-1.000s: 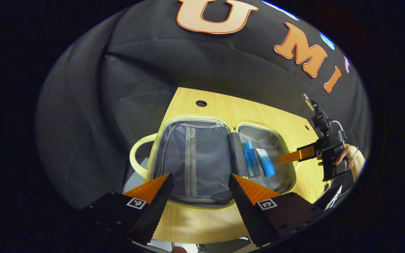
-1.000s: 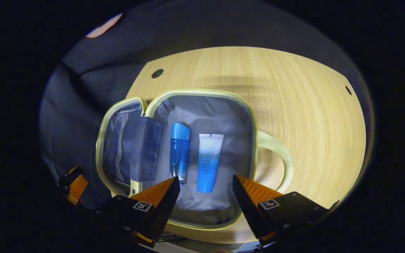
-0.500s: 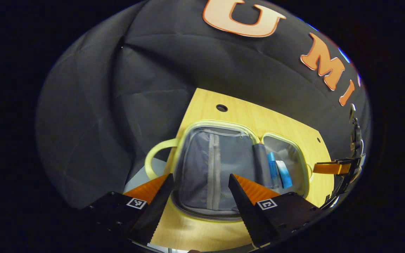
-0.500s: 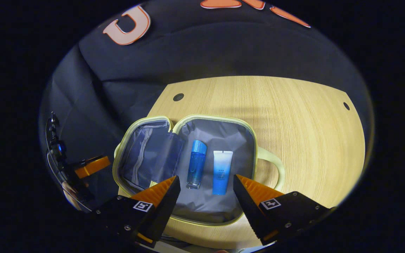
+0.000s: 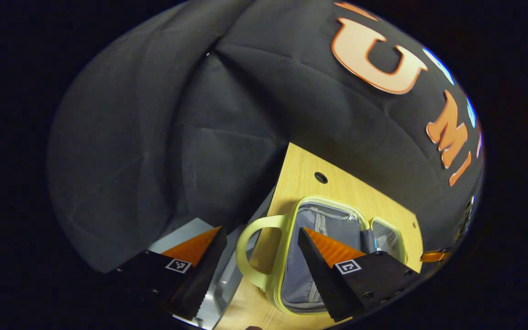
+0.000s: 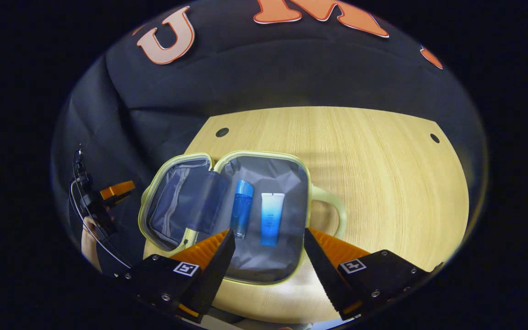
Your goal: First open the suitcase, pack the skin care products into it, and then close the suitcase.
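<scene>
Now the suitcase [image 6: 264,261], a small pale-yellow zip case with a grey lining, lies spread open flat on the wooden tabletop [image 6: 383,183]. In the right gripper view, its right half holds two skin care products lying side by side and nearly parallel: a blue bottle [image 6: 242,214] on the left and a white-to-blue tube [image 6: 271,218] just beside it on the right. The left half is the lid [image 6: 172,206], with a mesh zip pocket, and a dark flap lies along the hinge between the halves. A looped handle [image 6: 332,211] sticks out from the right edge of the case.

The right tool [image 6: 268,247] hovers above the near edge of the case with its fingers spread apart and nothing between them. The left tool [image 5: 259,243] is likewise spread and empty; in the left gripper view it sits over the tabletop's left edge, with the case's other handle [image 5: 252,252] between its fingers and the open lid behind its right finger. In the right gripper view, the left tool appears at far left, beyond the lid, held by a hand [image 6: 90,236].
</scene>
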### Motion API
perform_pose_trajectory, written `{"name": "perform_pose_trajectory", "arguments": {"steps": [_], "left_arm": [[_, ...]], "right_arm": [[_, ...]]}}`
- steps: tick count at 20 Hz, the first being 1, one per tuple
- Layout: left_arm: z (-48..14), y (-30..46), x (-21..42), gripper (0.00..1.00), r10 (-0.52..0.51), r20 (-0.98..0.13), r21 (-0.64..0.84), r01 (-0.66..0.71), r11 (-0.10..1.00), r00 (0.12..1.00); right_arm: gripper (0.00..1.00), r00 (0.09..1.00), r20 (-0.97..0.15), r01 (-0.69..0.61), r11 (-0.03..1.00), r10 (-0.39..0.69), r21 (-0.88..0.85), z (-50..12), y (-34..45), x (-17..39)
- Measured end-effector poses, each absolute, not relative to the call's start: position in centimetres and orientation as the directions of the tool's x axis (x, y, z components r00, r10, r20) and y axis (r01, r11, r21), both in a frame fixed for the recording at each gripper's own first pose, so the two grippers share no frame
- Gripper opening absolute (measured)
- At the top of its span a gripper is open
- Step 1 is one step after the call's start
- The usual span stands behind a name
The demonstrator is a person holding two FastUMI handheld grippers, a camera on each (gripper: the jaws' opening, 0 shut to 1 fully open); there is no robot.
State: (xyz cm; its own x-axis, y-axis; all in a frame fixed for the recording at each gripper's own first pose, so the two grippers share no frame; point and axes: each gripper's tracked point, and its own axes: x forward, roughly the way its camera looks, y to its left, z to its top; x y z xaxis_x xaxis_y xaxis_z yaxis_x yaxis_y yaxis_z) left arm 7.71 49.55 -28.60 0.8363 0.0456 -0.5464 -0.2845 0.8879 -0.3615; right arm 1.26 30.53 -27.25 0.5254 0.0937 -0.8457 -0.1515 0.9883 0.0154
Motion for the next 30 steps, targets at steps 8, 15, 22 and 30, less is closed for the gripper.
{"name": "perform_pose_trajectory", "arguments": {"steps": [8,15,22,30], "left_arm": [[-36.0,51.3,8.9,0.95,-0.014,-0.619,-0.461,-0.350,0.816,0.785],[-38.3,49.9,10.9,0.17,-0.031,-0.639,-0.484,-0.370,0.793,0.769],[-30.3,47.6,10.7,0.12,-0.011,-0.577,-0.353,-0.237,0.905,0.816],[-17.1,39.6,10.3,0.11,-0.032,-0.484,-0.248,-0.102,0.963,0.875]], "right_arm": [[0.96,0.525,-0.848,-0.076,0.996,0.073,0.039,-26.7,29.1,0.0],[0.96,0.522,-0.850,-0.043,0.997,0.073,0.059,-26.6,28.7,-0.2],[0.96,0.541,-0.837,-0.055,0.996,0.085,0.065,-26.2,28.6,0.3],[0.96,0.576,-0.798,-0.108,0.984,0.178,0.142,-23.4,27.8,0.7]]}}
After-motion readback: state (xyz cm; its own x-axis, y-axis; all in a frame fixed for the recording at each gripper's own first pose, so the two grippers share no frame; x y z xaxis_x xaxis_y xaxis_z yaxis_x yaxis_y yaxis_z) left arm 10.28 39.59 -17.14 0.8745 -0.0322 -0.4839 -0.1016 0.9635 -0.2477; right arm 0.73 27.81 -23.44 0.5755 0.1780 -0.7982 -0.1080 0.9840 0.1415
